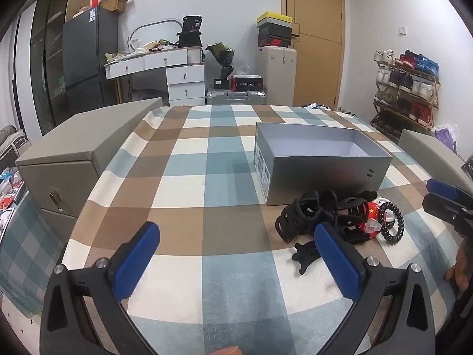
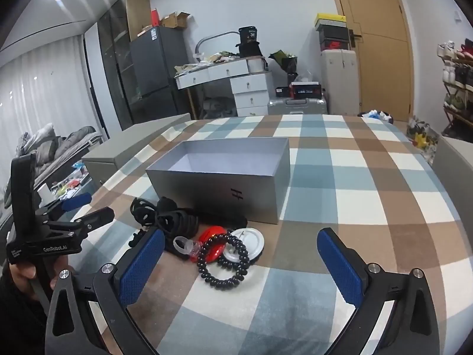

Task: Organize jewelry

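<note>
Nearest the camera in both wrist views, each gripper stands wide open with nothing between the blue pads: left gripper (image 1: 236,261) over bare checked cloth (image 1: 207,153), right gripper (image 2: 241,266) with the black coil tie (image 2: 223,261) lying on the cloth inside its span, untouched. Jewelry pile sits on the cloth just beyond both sets of fingers. From the left gripper it lies to the right of centre: the black claw clips (image 1: 307,219) start just past its right pad, and a small black clip (image 1: 306,256) lies just left of that pad. From the right gripper the pile is ahead and slightly left: coil tie nearest, then the red piece (image 2: 212,242), the clear clip (image 2: 184,245) and the white round lid (image 2: 251,241), with the black clips (image 2: 174,216) further left and back. The pile's long axis runs left-right, parallel to the near wall of the grey box (image 2: 218,189), which stands open and looks empty, directly behind the pile, black clips close against its wall. My read: the right gripper is better lined up on the coil tie, it needs mainly a push forward and down; the left gripper is nearer the claw clips but must swing right. Box lies far of the pile for both, so any carry goes forward over its near wall.
</note>
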Available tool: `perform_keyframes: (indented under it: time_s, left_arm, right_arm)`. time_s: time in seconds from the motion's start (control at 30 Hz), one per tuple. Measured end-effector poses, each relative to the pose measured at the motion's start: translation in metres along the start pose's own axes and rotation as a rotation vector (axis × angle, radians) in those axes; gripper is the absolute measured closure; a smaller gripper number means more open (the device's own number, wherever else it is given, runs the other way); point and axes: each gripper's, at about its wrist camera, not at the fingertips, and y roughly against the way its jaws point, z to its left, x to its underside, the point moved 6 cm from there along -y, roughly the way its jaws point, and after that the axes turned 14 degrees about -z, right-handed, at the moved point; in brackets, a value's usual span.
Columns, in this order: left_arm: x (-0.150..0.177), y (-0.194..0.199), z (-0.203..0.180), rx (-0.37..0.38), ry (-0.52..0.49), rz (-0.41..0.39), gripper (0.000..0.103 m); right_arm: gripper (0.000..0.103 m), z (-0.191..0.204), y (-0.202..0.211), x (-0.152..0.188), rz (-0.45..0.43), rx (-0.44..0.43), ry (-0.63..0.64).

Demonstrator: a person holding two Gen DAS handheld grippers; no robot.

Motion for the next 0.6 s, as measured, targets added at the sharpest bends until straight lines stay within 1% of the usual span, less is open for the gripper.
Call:
perform_keyframes:
  time_s: [0.27,0.6]
  left_arm:
    - [0.0003,0.0005,-0.0048,0.007,-0.027,-0.005,0.001]
    - [0.0009,0.0012,-0.0085,0.013,-0.043,-0.005,0.001]
  right_arm:
    - [0.000,0.0005,0.0017,-0.0011,-0.019,-0.020,0.014]
    - [0.000,0.0048,0.0017,0.0001,-0.018,-0.016,0.034]
